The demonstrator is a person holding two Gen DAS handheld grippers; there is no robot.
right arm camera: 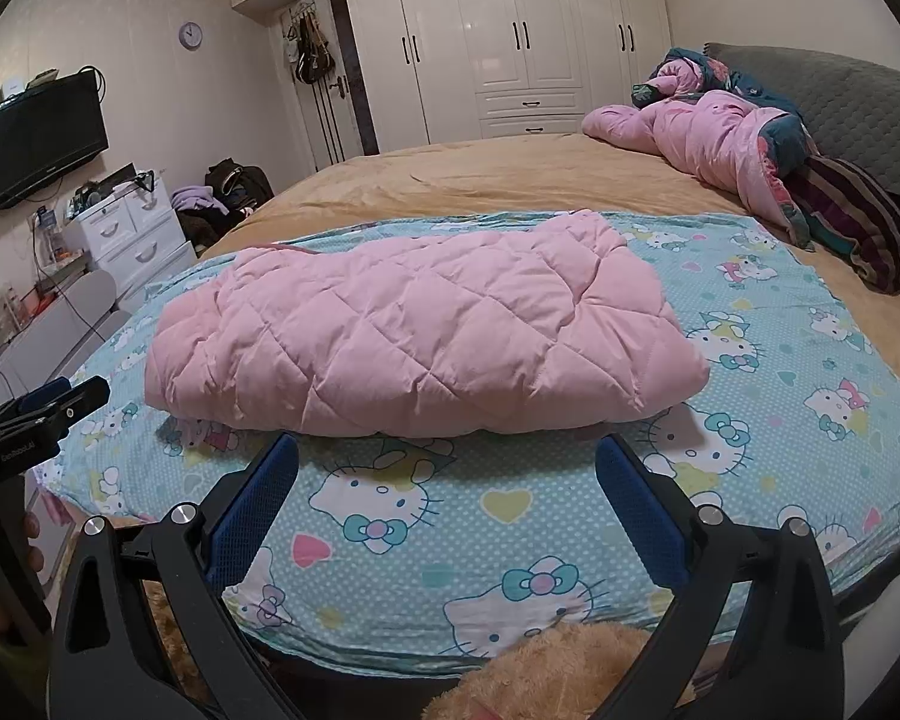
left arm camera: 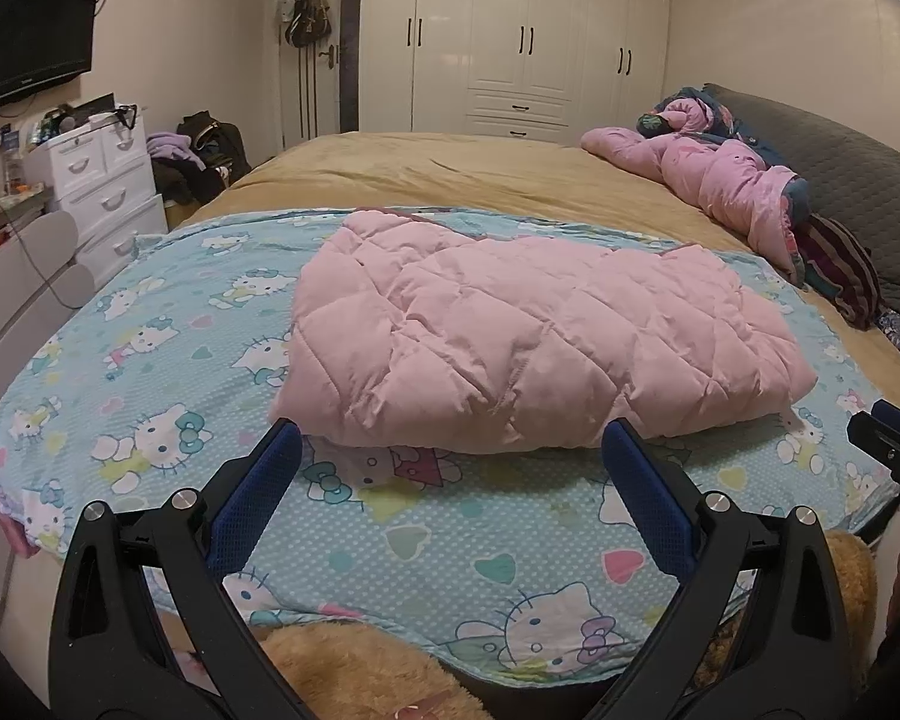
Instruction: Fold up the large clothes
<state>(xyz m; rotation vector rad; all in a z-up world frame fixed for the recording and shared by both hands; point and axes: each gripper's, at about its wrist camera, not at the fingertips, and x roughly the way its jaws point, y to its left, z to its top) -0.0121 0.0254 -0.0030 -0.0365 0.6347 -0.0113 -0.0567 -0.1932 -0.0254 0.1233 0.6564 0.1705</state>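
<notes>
A pink quilted jacket (left arm camera: 528, 336) lies folded into a thick bundle on a light blue cartoon-cat sheet (left arm camera: 168, 372) spread over the bed. It also shows in the right wrist view (right arm camera: 414, 336) on the same sheet (right arm camera: 780, 372). My left gripper (left arm camera: 450, 438) is open and empty, just in front of the bundle's near edge. My right gripper (right arm camera: 447, 450) is open and empty, also just short of the near edge. The right gripper shows at the right edge of the left wrist view (left arm camera: 894, 444), and the left gripper at the left edge of the right wrist view (right arm camera: 48, 408).
A crumpled pink and dark blue duvet (left arm camera: 720, 180) and a striped cloth (left arm camera: 846, 276) lie at the head of the tan bed (left arm camera: 450, 174). A plush toy (right arm camera: 546, 672) sits below the bed's near edge. White drawers (left arm camera: 102, 186) and a wall TV (left arm camera: 30, 42) stand at left.
</notes>
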